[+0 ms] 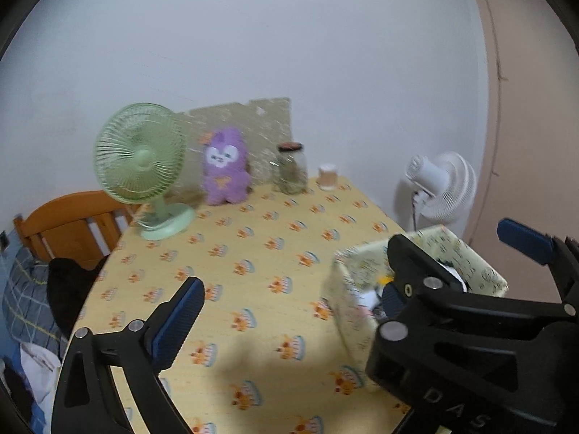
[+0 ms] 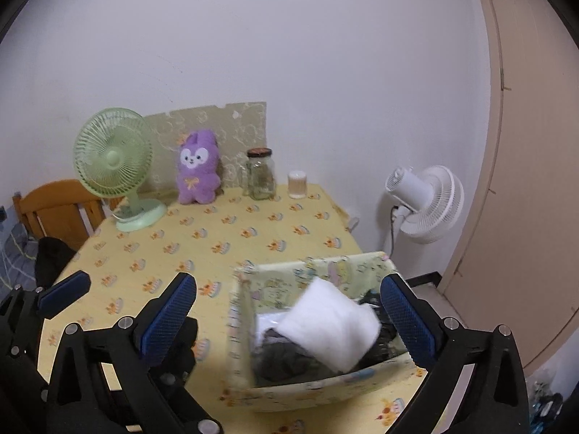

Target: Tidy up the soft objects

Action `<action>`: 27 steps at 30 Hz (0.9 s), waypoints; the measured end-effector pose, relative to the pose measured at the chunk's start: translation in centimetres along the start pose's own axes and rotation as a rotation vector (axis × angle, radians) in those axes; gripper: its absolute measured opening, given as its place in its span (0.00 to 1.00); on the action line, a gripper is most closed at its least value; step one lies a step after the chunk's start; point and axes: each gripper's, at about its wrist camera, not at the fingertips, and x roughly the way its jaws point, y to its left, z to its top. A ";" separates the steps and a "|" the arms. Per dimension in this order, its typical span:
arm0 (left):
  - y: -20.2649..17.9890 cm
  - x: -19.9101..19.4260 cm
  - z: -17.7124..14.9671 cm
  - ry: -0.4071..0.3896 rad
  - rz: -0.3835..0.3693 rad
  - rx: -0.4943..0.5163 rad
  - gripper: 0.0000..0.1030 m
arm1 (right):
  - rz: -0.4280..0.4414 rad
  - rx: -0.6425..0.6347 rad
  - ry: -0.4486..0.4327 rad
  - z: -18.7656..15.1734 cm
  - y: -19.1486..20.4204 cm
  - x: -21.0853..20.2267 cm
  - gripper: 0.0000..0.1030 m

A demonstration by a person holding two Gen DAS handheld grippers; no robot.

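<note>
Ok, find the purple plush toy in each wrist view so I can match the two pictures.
Left wrist view: purple plush toy stands left of centre at the table's far edge, between the green fan and the glass jar.
Right wrist view: purple plush toy, left of centre, between the same two.
Shared landmark: the green fan.

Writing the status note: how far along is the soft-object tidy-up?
Done: a white folded cloth and dark grey fabric lie in the patterned fabric box. In hand: nothing; the left gripper and right gripper are both open and empty, the right above the box. Left: the purple plush toy at the back of the table, if it belongs in the box.
</note>
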 end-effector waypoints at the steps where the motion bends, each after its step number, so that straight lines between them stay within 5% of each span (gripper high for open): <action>1: 0.5 -0.3 0.1 -0.009 0.008 -0.006 1.00 | 0.007 0.003 -0.004 0.1 0.5 -0.3 1.00; 14: 6.7 -4.1 -0.4 -0.052 0.112 -0.065 1.00 | 0.070 -0.036 -0.079 0.8 5.7 -3.6 1.00; 27: 10.8 -6.5 -0.6 -0.094 0.151 -0.121 1.00 | 0.073 0.004 -0.110 1.3 6.0 -5.3 1.00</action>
